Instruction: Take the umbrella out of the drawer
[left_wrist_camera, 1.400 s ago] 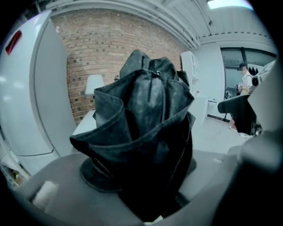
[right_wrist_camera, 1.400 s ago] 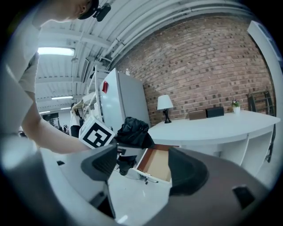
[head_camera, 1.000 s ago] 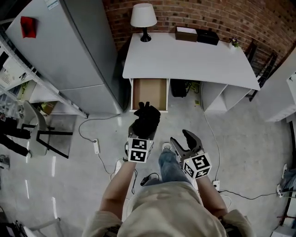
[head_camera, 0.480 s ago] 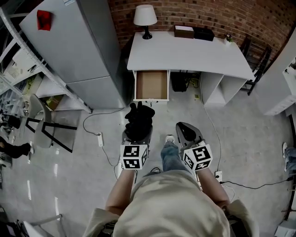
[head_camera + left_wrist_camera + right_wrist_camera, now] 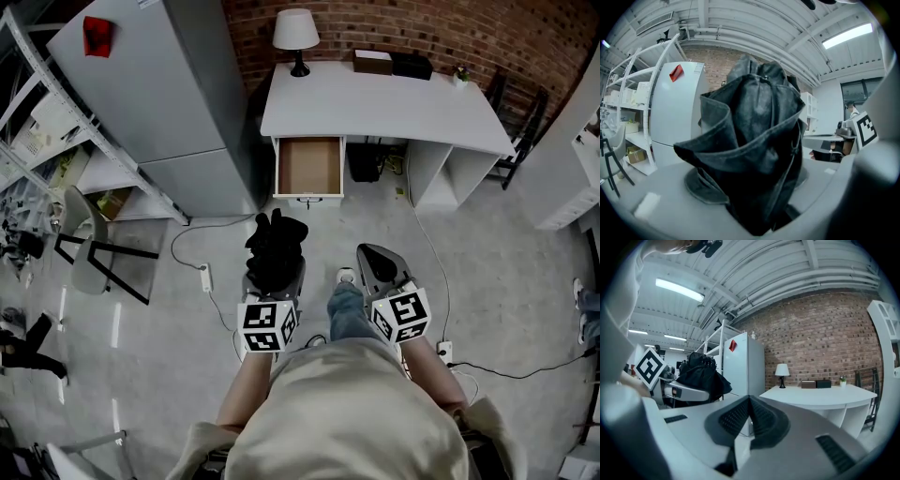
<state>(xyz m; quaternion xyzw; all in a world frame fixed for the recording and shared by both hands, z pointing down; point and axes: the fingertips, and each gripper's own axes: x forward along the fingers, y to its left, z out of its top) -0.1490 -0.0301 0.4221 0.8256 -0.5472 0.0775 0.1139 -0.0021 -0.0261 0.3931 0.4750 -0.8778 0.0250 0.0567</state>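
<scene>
Crumpled black fabric umbrella [image 5: 275, 246] clamped in left gripper [image 5: 275, 270] fingers; right gripper [image 5: 375, 258] ribbed fingers [image 5: 736, 417] just closed together.

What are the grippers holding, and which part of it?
The left gripper holds the folded black umbrella, clamped around its bunched fabric; which end cannot be told. The right gripper has just closed on nothing.

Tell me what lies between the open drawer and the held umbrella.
Only bare floor separates the drawer and umbrella, as the head view shows.
</scene>
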